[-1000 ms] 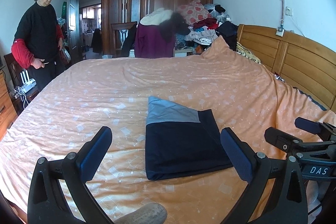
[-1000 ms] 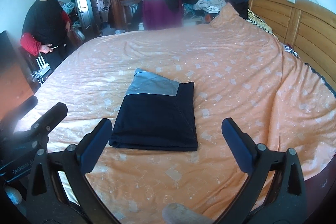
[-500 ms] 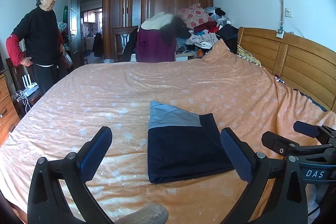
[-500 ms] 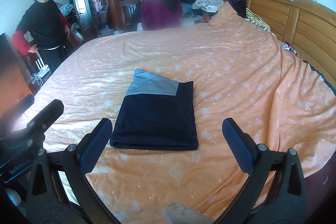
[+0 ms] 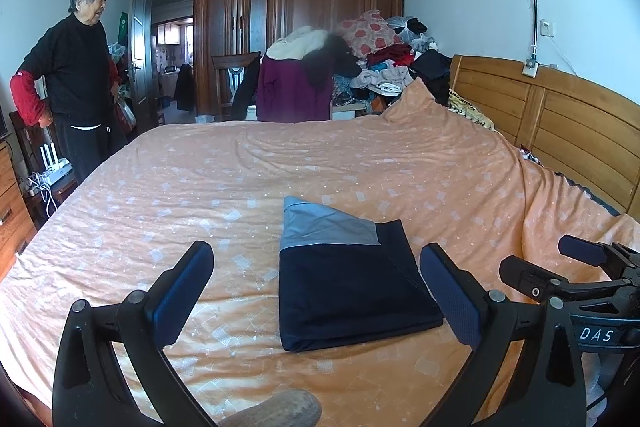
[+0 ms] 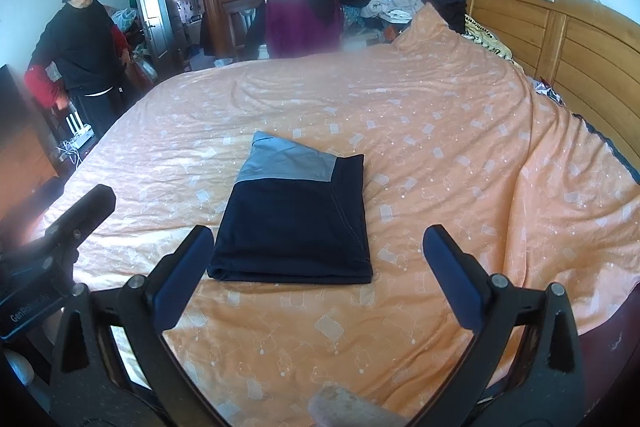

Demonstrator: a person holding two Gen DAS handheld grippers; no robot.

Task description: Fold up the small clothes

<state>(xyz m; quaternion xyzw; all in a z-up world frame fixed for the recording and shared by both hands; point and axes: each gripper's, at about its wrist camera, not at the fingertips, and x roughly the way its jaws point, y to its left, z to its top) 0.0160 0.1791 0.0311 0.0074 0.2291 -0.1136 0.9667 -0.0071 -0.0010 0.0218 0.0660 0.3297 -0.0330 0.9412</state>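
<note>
Folded garment (image 6: 294, 223), bedspread (image 6: 440, 131) margins seemingly wide.

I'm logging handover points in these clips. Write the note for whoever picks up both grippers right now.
Left gripper: open, holds nothing, hovering above the bed's near edge.
Right gripper: open, holds nothing, alongside the left one.
The dark blue garment with a grey band lies folded into a neat rectangle on the orange bedspread, touched by neither gripper.
Done: this piece looks fully folded.
Left: set it aside if wanted and fetch the next piece; no other unfolded piece is on the bedspread. A heap of clothes sits beyond the far side of the bed. A person stands by the bed's left side.
</note>
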